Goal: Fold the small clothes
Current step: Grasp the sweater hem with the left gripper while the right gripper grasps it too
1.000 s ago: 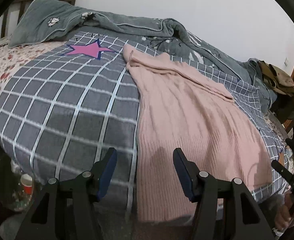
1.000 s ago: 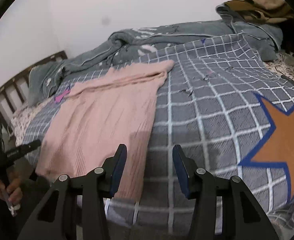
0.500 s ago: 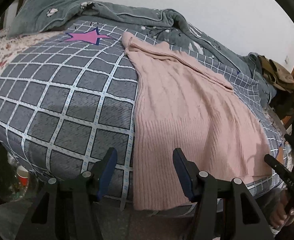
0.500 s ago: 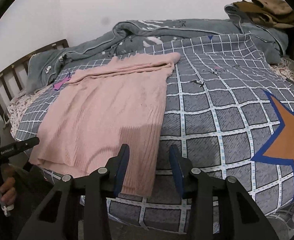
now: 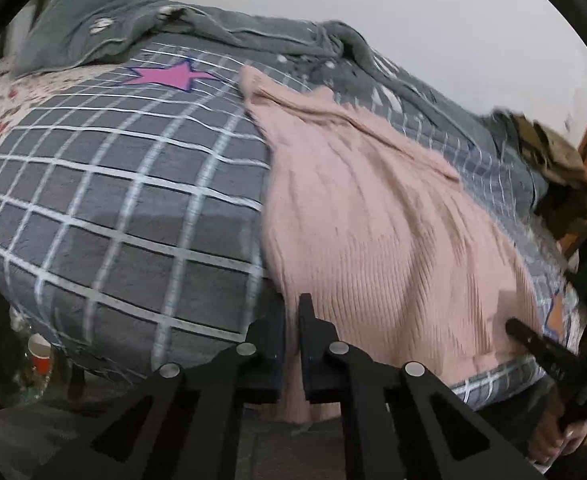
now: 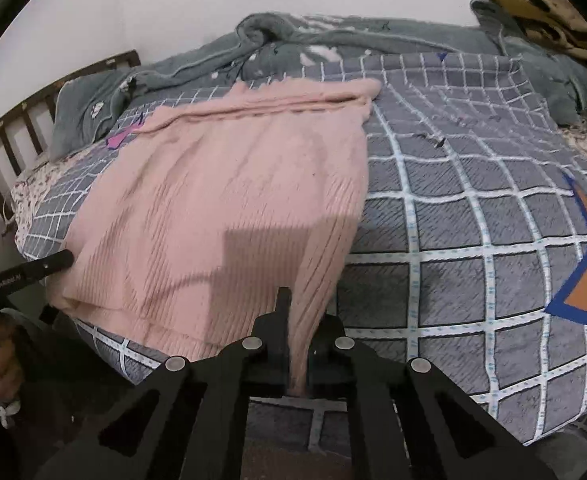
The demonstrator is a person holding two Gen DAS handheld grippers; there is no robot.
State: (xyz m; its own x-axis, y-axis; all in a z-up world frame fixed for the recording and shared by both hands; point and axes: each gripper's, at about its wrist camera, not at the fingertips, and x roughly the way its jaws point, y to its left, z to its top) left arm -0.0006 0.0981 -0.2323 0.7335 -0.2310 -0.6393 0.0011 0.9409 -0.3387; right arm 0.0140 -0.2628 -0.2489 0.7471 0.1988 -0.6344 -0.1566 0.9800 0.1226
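Bedroom w/ a plain white wall; work surface is a bed under a grey checked blanket [image 6: 473,216]. Pink knit garment [image 5: 373,220] lies spread on it, near hem hanging over the bed edge.

Progress, judging by how it lies: early. Far end shows a narrow doubled-over band near the quilt, but the main body is flat, no real fold made yet. Both near corners are gripped: left gripper [image 5: 292,344] has its tongs pressed together on the near-left hem corner; right gripper [image 6: 300,356] is clamped on the near-right corner, pink fabric pinched between the fingers. Prob. next is carrying that hem up & over toward the far end; still to do are the fold(s) & smoothing.

Around: rumpled grey-green quilt [image 6: 333,36] along the wall just behind the garment's far edge, could crowd the landing spot. Brown clothes pile [image 6: 549,16] at the far right, well apart. Red cup [image 5: 39,360] on the floor by the bed, out of the way. Wooden headboard [image 6: 21,120] at the left end.
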